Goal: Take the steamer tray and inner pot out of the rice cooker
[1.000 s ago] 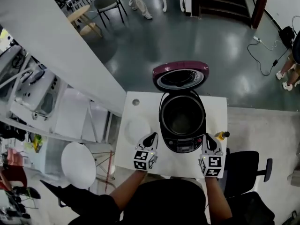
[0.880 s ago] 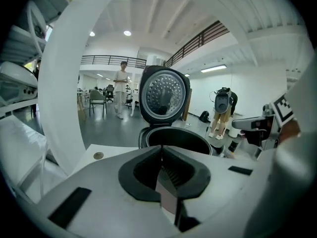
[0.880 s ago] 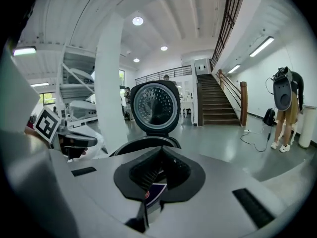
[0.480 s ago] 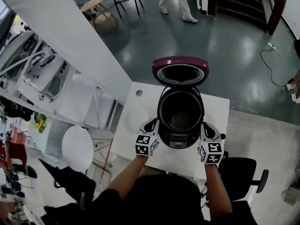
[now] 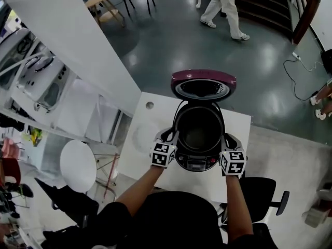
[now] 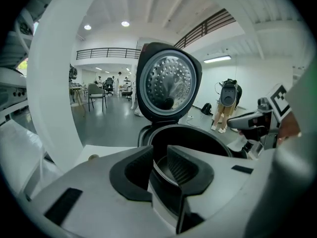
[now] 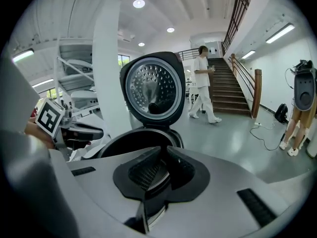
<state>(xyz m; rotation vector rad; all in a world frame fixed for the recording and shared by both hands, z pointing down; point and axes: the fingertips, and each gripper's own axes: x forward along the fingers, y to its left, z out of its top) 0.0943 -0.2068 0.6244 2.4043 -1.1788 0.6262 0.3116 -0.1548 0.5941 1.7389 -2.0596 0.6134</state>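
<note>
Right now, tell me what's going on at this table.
A person holds a gripper in each hand on either side of an open rice cooker on a white table, with its lid tipped up. The left gripper is at the cooker's left rim. Its jaws have just been opening and are slightly apart, with nothing clamped between them. The right gripper is at the right rim, shut and empty. What looks like the inner pot is still seated inside.

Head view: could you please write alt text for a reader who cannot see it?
An open rice cooker stands on a white table, the left gripper and right gripper flanking it. The left jaws have just been opening, with nothing gripped between them.
</note>
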